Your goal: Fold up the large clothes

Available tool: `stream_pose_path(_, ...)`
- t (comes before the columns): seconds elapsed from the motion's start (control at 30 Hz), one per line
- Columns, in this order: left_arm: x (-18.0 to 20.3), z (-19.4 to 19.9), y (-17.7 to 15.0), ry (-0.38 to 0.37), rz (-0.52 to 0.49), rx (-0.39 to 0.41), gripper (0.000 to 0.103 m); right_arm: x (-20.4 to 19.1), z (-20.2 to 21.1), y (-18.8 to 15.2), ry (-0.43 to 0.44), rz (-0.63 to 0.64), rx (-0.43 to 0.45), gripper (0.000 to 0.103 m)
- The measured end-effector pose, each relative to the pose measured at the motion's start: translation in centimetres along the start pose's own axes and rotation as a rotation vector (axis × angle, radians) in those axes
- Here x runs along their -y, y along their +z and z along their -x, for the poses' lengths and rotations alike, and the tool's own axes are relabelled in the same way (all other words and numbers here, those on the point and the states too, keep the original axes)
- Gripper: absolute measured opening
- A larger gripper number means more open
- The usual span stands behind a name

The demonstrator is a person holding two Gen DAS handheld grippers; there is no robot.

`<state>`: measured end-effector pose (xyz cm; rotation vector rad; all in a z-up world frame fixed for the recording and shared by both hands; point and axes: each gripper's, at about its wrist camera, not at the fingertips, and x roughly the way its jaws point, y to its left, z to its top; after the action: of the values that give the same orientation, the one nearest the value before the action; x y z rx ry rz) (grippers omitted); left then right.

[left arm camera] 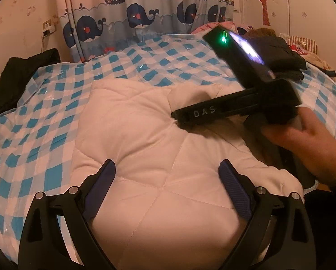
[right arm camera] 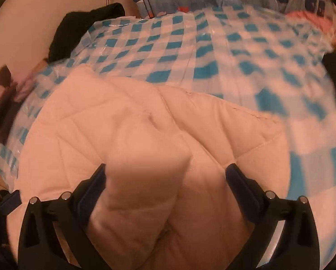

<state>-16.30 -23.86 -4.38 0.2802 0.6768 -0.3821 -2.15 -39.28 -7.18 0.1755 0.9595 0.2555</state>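
Observation:
A white quilted coat (left arm camera: 145, 148) lies bunched on a bed with a blue-and-white checked plastic cover (left arm camera: 44, 135). My left gripper (left arm camera: 167, 168) is open just above the coat's near part, and the padded cloth spans the gap between its blue-padded fingers (left arm camera: 107, 180). A hand (left arm camera: 303, 144) holds the right gripper's black body (left arm camera: 246, 108) over the coat's right side; its fingertips are hidden there. In the right wrist view the right gripper (right arm camera: 166, 173) is open, with a thick fold of the coat (right arm camera: 145, 157) bulging up between its fingers.
A whale-print curtain (left arm camera: 134, 18) hangs behind the bed. A pile of dark folded clothes (left arm camera: 287, 51) sits at the bed's back right. A black garment (left arm camera: 21, 74) lies at the far left edge by the wall. Checked cover (right arm camera: 213, 45) stretches beyond the coat.

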Motion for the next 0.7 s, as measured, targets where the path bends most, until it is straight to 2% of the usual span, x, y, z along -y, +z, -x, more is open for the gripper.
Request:
stream_pose_path(0.1, 0.1, -0.1, -0.2, 0.011, -0.009, 0.001, 0.089, 0.5, 1.1, 0.2, 0.043, -0.027, -0.006, 0.098)
stream_pose_path(0.17, -0.1, 0.0, -0.3, 0.007, -0.009, 0.002, 0.09, 0.6, 3.2, 0.1, 0.051, -0.063, 0.009, 0.097)
stream_pose_path(0.27, -0.3, 0.0, -0.3, 0.004, 0.001, 0.008, 0.09, -0.6, 6.5, -1.1, -0.018, 0.0, 0.035, 0.097)
stream_pose_path(0.33, 0.0, 0.0, -0.3, 0.012, -0.004, 0.011, 0.09, -0.4, 5.8, -1.6, -0.035, 0.022, -0.013, 0.097)
stream_pose_path(0.4, 0.2, -0.1, -0.4, 0.015, -0.013, 0.012, 0.09, 0.3, 4.1, -2.2, -0.003, 0.0, -0.047, 0.098)
stream_pose_path(0.6, 0.2, -0.3, -0.2, 0.012, -0.018, -0.008, 0.09, 0.3, 3.0, -3.1, -0.008, 0.006, -0.028, 0.098)
stream_pose_path(0.7, 0.1, -0.4, -0.1, 0.009, -0.02, -0.022, 0.09, 0.3, 3.7, -2.6, -0.008, -0.017, -0.059, 0.098)
